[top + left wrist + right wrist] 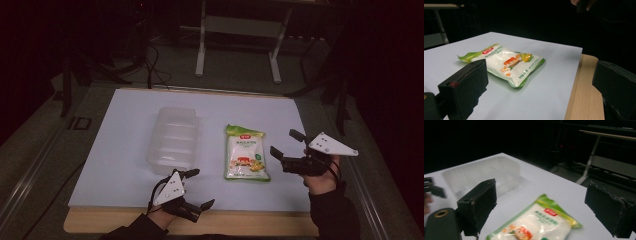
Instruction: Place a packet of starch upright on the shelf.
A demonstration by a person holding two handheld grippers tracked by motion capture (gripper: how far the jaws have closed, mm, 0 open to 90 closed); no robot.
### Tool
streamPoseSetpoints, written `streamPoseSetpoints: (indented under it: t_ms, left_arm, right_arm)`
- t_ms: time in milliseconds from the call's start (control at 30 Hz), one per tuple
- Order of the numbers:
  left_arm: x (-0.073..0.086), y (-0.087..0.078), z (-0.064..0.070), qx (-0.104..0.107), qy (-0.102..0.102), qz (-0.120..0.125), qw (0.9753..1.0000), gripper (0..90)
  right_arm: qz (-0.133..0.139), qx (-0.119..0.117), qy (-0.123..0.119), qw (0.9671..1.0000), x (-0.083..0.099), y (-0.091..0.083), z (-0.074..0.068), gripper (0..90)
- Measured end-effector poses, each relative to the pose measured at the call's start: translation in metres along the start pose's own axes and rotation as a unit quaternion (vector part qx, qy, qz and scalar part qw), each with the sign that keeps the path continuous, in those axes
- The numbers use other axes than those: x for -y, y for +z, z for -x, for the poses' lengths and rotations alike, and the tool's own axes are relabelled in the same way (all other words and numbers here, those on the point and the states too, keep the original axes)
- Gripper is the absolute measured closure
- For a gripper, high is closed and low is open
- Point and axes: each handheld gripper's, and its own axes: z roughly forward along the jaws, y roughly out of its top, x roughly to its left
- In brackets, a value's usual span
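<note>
- The right gripper (288, 143) has its fingers (477, 205) spread wide, with nothing between them; in the right gripper view the two black jaws frame the snack bag (536, 223) from above without touching it.
- The left gripper (199, 188) is likewise wide apart and empty; in the left gripper view its jaws stand on either side of the bag (505, 62), well short of it.
- The bag lies flat on the white sheet (125, 150) covering the table (250, 224), just right of the clear plastic box (173, 138) and apart from it. The right gripper sits just beside the bag's right edge; the left gripper is near the table's front edge, below the box and to the bag's lower left.
- By my reading, this is the approach step: both tools are lined up on the bag, and no grasp has been made.
- The next move probably calls for the right gripper to come down over one edge of the bag and close on it. The film looks slick and the filling soft, so a pinch on the sealed edge would likely hold better than one on the puffed middle.
- If the bag is meant for the box, the left gripper may need to steady the box.
</note>
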Motion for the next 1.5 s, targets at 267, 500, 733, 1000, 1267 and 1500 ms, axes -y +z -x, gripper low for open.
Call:
streamPoseSetpoints:
  t_ms: [267, 500, 733, 1000, 1267, 1500]
  left_arm:
    - [0.000, 0.000, 0.000, 0.003, -0.003, -0.001, 1.0000, 0.7]
    - [0.000, 0.000, 0.000, 0.005, -0.005, -0.001, 1.0000, 0.7]
    - [0.000, 0.000, 0.000, 0.005, -0.005, -0.001, 1.0000, 0.7]
    - [0.001, 0.000, -0.001, 0.005, -0.005, -0.003, 1.0000, 0.7]
    - [0.000, 0.000, 0.000, 0.006, -0.004, -0.003, 1.0000, 0.7]
    - [0.001, 0.000, 0.000, 0.010, -0.003, -0.006, 0.9999, 0.7]
  right_arm:
    - [-0.013, 0.012, 0.008, 0.9998, -0.013, 0.016, 0.014, 10.4]
    - [-0.023, 0.009, 0.001, 0.9997, -0.015, 0.032, 0.024, 10.5]
    - [-0.037, 0.009, 0.005, 0.9993, -0.013, 0.049, 0.036, 13.5]
    - [-0.060, 0.016, 0.025, 0.9978, -0.007, 0.070, 0.049, 14.3]
    - [-0.078, 0.005, 0.039, 0.9962, 0.002, 0.091, 0.062, 19.8]
    - [-0.100, -0.002, 0.048, 0.9939, 0.015, 0.109, 0.070, 22.4]
